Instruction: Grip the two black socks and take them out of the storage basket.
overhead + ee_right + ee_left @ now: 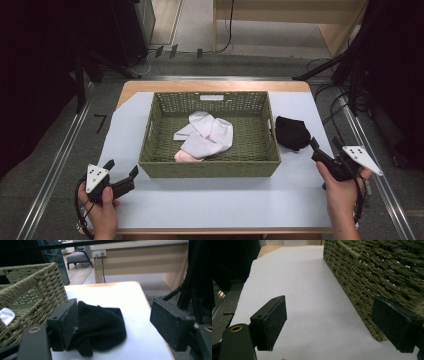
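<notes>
A green woven basket (pixel 210 169) stands in the middle of the white table cover; a pale pink and white cloth (pixel 206 135) lies inside it. A black cloth (pixel 292 132) lies bunched on the cover just right of the basket, also in the right gripper view (pixel 100 326). My right gripper (pixel 324 144) is open, just this side of the black cloth, with its jaws wide and nothing pressed between them (pixel 113 325). My left gripper (pixel 121 170) is open near the basket's front left corner, jaws empty (pixel 329 323), the basket wall (pixel 372 282) beside its right jaw.
The table's right edge (pixel 325 150) runs close to my right hand. Metal rails (pixel 60 160) flank the table on the floor. Tripod legs and cables (pixel 350 85) stand at the back right. A wooden desk (pixel 140 260) is beyond the table.
</notes>
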A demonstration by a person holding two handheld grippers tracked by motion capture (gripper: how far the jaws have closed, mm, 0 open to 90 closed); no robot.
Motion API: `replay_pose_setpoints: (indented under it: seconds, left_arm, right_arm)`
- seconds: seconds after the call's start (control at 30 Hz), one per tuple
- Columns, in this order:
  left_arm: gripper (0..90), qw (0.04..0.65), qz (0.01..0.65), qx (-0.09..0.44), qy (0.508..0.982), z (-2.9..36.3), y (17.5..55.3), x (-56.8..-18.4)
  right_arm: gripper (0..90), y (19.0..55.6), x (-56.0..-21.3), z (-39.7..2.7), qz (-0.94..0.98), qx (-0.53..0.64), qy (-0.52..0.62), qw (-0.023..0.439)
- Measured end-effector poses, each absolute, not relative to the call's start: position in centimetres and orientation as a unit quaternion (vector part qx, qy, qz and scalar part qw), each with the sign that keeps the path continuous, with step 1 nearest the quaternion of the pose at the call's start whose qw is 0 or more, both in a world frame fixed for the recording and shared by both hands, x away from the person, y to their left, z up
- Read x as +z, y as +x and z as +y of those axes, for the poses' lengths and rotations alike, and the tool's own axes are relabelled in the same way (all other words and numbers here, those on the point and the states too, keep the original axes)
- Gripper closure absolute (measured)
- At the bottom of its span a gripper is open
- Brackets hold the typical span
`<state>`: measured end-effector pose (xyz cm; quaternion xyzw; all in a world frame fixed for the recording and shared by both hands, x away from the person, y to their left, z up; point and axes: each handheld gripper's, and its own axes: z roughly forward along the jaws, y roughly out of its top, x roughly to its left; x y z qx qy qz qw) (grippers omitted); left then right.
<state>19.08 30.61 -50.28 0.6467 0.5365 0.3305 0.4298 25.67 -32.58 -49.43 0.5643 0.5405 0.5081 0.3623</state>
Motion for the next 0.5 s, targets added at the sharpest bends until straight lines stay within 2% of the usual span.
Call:
replay_pose_setpoints:
  seconds: [0.07, 0.13, 0.5]
  left_arm:
    - [14.6, 0.43, 0.536, 0.331, 0.647, 30.6, 19.1, -50.3]
    - [14.7, 0.43, 0.536, 0.332, 0.646, 30.6, 19.1, -50.3]
    - [14.7, 0.43, 0.534, 0.335, 0.647, 30.5, 19.0, -50.3]
  right_arm:
    - [19.2, 25.2, -49.5, -33.0, 0.541, 0.51, 0.565, 0.357]
    - [13.3, 24.3, -49.6, -33.7, 0.553, 0.505, 0.562, 0.351]
    - [12.9, 19.0, -51.5, -38.0, 0.557, 0.488, 0.569, 0.357]
